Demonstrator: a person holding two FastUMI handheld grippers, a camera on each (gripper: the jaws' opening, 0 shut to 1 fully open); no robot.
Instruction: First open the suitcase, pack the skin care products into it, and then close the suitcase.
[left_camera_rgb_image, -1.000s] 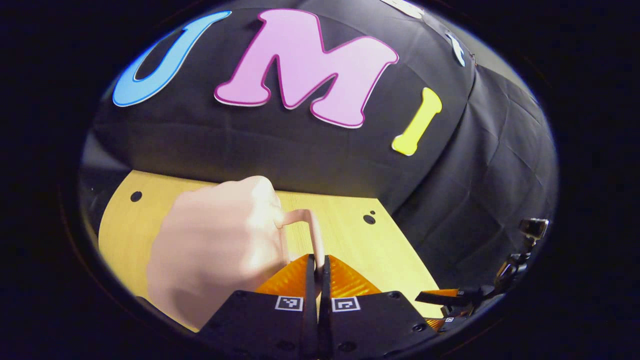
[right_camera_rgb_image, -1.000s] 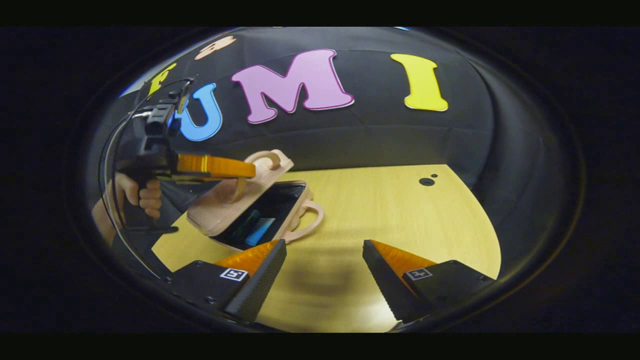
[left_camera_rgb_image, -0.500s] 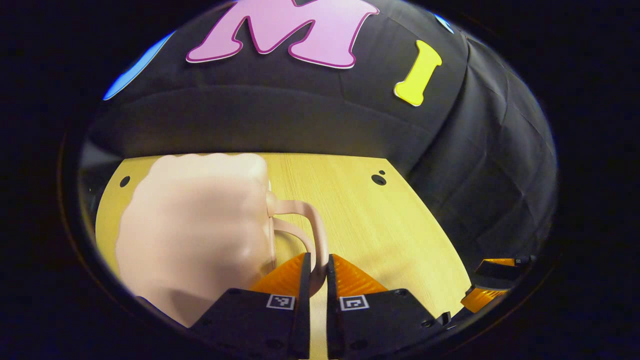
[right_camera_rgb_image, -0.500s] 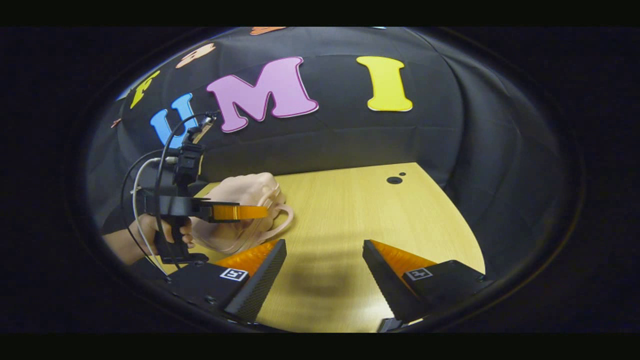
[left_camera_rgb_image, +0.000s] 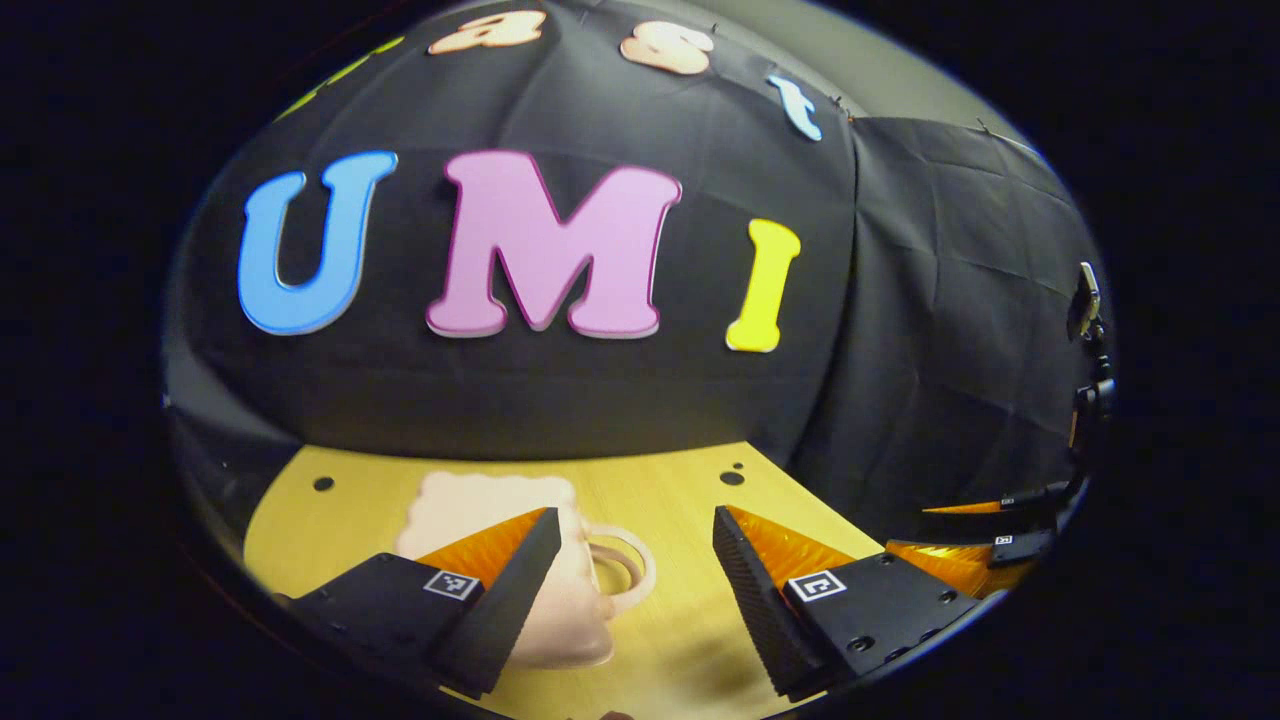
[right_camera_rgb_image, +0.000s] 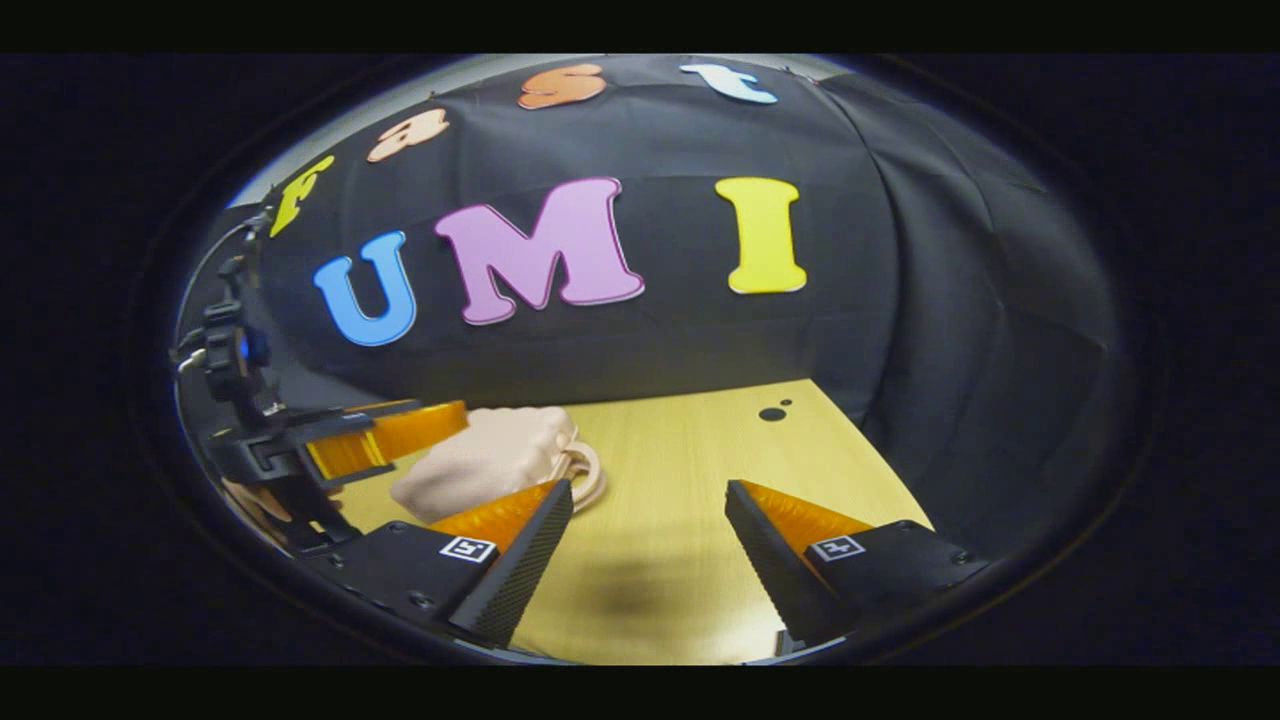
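Suitcase (left_camera_rgb_image: 560, 600) closed on table (left_camera_rgb_image: 680, 500), just beyond left hand-held gripper (left_camera_rgb_image: 630, 540) (fingers spread, empty).

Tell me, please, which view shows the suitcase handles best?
The left gripper view: the handles face the camera as an open loop between the fingers. In the right gripper view the handles are smaller and partly behind a finger.

The left gripper's (left_camera_rgb_image: 632, 550) own finger (left_camera_rgb_image: 500, 585) hides part of the pink suitcase (left_camera_rgb_image: 480, 500). The lid is down, so nobody can see what is inside. In the right gripper view, the hand (right_camera_rgb_image: 262, 500) behind the left gripper is mostly hidden.
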